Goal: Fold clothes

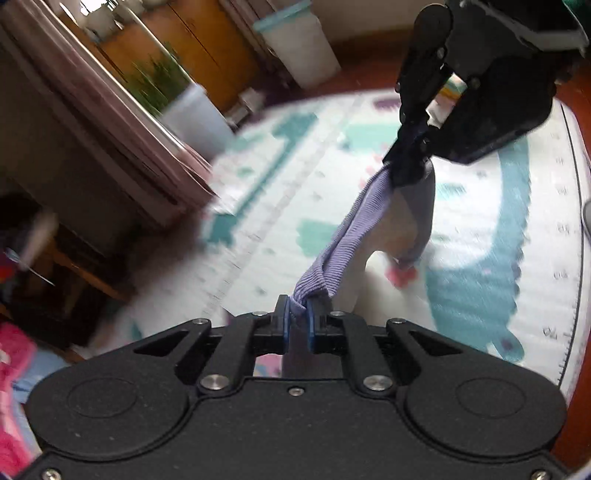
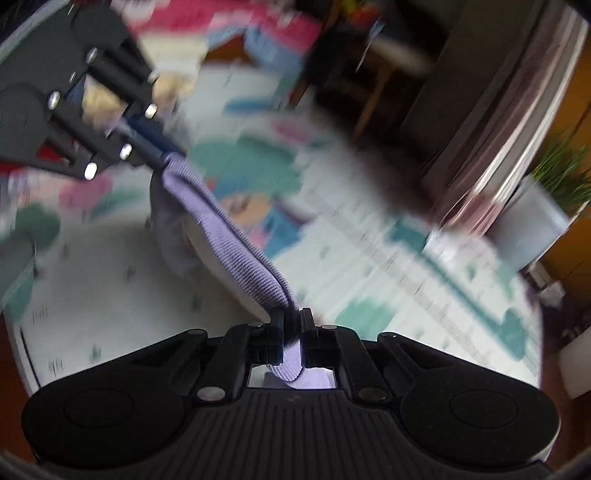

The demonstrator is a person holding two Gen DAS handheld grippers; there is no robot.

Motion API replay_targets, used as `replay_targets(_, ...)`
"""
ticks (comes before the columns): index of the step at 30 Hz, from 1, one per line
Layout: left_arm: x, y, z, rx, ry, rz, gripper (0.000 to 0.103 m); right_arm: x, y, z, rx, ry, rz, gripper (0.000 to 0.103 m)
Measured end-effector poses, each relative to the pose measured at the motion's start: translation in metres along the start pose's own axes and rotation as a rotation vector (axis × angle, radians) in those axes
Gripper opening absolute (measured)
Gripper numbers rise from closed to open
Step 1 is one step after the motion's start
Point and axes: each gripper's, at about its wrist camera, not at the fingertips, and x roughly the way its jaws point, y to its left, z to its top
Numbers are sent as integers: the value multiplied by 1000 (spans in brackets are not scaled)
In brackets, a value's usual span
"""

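Note:
A garment with a ribbed lilac band (image 1: pixel 347 229) hangs in the air, stretched between both grippers above a patterned play mat (image 1: pixel 480 236). My left gripper (image 1: pixel 297 308) is shut on one end of the band. The right gripper (image 1: pixel 410 166) shows at the upper right of the left wrist view, shut on the other end. In the right wrist view the lilac band (image 2: pixel 229 236) runs from my right gripper (image 2: pixel 292 317) up to the left gripper (image 2: pixel 162 155). Pale cloth (image 1: pixel 391 236) of the garment droops below the band.
A potted green plant (image 1: pixel 162 85) in a white pot and a lidded white bin (image 1: pixel 299 48) stand beyond the mat. A curtain (image 1: pixel 92 99) hangs on the left. Pink and blue clothes (image 2: pixel 258 26) lie piled past the mat's far side. The background is motion-blurred.

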Motion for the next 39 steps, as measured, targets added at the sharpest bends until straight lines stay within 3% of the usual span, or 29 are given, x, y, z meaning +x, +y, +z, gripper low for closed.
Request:
replay_targets(2, -28, 19, 14, -10, -39, 42, 8, -29, -2, 18, 9, -59, -3, 8)
replay_targets(6, -74, 36, 6, -17, -62, 99, 7, -79, 8, 40, 19, -134, 61, 7)
replay_targets(9, -103, 47, -5, -36, -63, 139, 7, -103, 25, 48, 45, -181, 151, 7)
replay_targets(12, -113, 58, -20, -77, -12, 195, 8, -104, 51, 61, 127, -213, 295, 7)
replay_targets(15, -104, 67, -26, -62, 61, 232, 8, -86, 84, 77, 194, -226, 429, 7)
replay_targets(18, -69, 75, -13, 14, 126, 244, 8, -58, 97, 82, 329, -234, 502, 7)
replay_targets(21, -26, 81, 11, 71, 127, 238, 7, -27, 78, 66, 552, -245, 503, 7)
replay_targets(23, -2, 77, 32, 100, 83, 194, 7, -11, 51, 34, 724, -238, 459, 7)
replay_targets(25, 26, 57, 58, 191, 43, 152, 7, 1, 26, -9, 904, -206, 412, 3)
replay_targets(28, 61, 6, 81, 293, -39, 17, 7, 12, 11, -74, 1083, -114, 360, 3)
replay_targets(30, 80, -33, 83, 356, -53, -115, 16, 20, 16, -111, 1155, -28, 346, 3)
replay_targets(31, 86, -52, 79, 402, -36, -176, 31, 26, 24, -126, 1166, 31, 350, 3)
replay_targets(33, 90, -72, 69, 447, -26, -225, 44, 43, 46, -152, 1178, 175, 401, 3)
replay_targets(36, 93, -53, 57, 335, 30, -205, 44, 67, 80, -171, 1171, 376, 525, 7)
replay_targets(38, 87, -28, 44, 228, 67, -167, 44, 72, 90, -171, 1153, 421, 562, 8)
replay_targets(39, 83, -19, 37, 180, 89, -156, 44, 72, 91, -169, 1134, 430, 571, 15)
